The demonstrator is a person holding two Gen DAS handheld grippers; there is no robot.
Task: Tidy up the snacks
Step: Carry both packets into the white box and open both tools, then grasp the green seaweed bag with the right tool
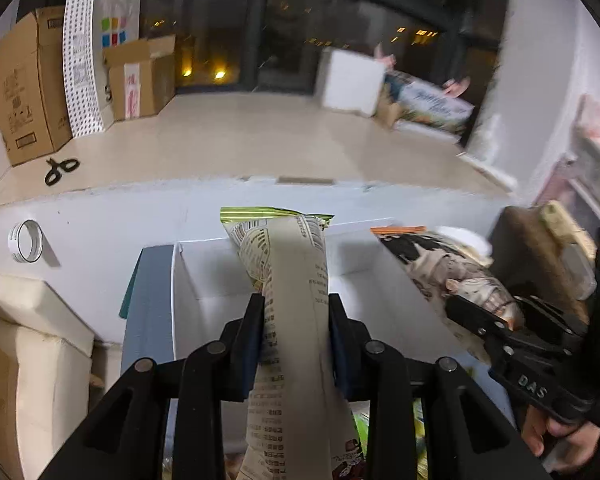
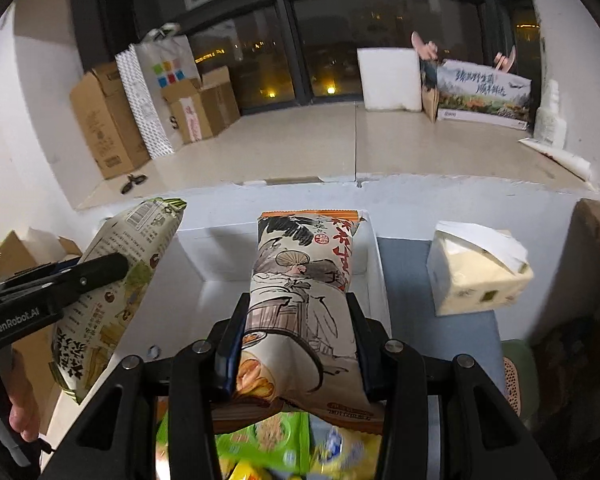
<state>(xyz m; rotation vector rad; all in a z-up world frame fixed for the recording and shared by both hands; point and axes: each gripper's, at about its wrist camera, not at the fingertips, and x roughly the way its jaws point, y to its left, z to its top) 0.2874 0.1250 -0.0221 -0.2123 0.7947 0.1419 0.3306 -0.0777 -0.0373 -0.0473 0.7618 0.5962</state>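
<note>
Left wrist view alone shows a white roll of tape (image 1: 26, 241) on the pale blue tabletop (image 1: 112, 216) and black-handled scissors (image 1: 61, 170) on the beige floor. Right wrist view alone shows a cream tissue pack (image 2: 476, 280) with a sheet sticking up.

Raised lettering reads "DAS" on the right gripper (image 1: 496, 320) and "GenRobot.AI" on the left gripper (image 2: 100, 268). Both packets carry Chinese print and the green one a barcode.

The left gripper's jaws are clamped tight on a long, crinkly green-and-cream snack packet (image 1: 292, 280), held above the open white cardboard box (image 1: 204, 276). The right gripper's jaws, partly apart, squeeze a puffy cream packet with an ink-painted figure and orange trim (image 2: 304, 292) over the same box.
</note>
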